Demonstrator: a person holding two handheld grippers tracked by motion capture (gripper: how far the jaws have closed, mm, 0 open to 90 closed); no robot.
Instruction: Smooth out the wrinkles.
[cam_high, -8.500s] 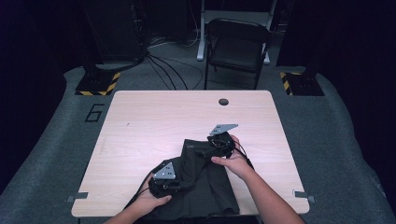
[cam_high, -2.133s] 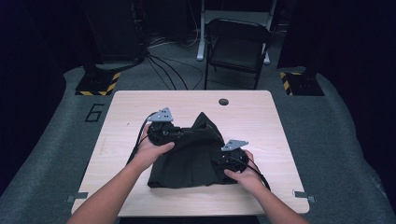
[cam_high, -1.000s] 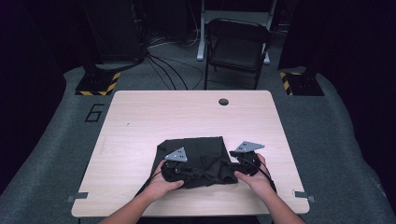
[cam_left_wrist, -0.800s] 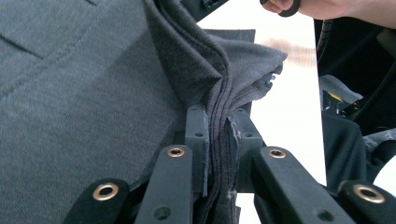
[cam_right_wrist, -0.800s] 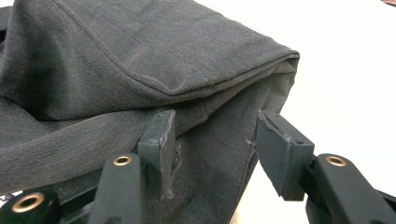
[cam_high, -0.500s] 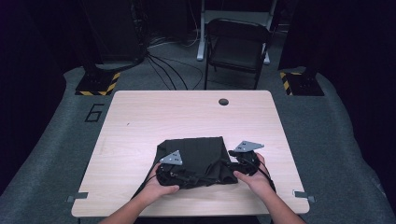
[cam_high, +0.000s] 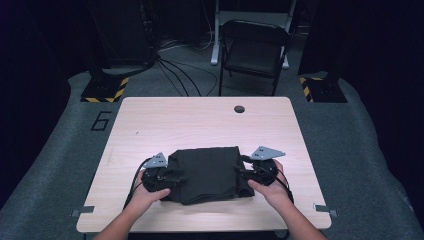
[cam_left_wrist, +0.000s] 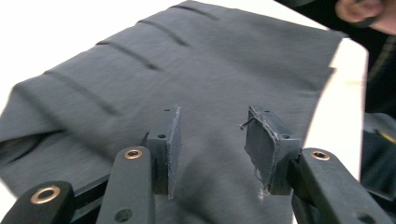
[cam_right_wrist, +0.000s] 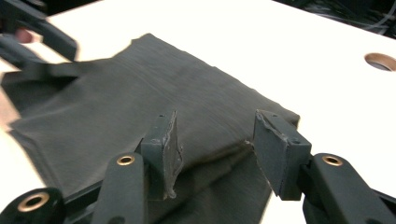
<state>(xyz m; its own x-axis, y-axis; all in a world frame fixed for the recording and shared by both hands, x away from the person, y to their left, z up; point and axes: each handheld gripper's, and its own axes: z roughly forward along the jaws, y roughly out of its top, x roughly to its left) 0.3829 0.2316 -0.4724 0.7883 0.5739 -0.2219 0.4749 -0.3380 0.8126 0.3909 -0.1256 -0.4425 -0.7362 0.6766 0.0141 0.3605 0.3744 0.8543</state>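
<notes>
We are flattening the folded dark garment (cam_high: 205, 172) near the desk's (cam_high: 200, 120) front edge, left claw (cam_left_wrist: 212, 140) just releasing and empty, right claw (cam_right_wrist: 217, 144) released, so keep both low and level.

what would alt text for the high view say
A person's hands hold a claw at each side of a folded dark cloth on a light wooden table: left claw, right claw, both open. A black folding chair stands beyond the table.
</notes>
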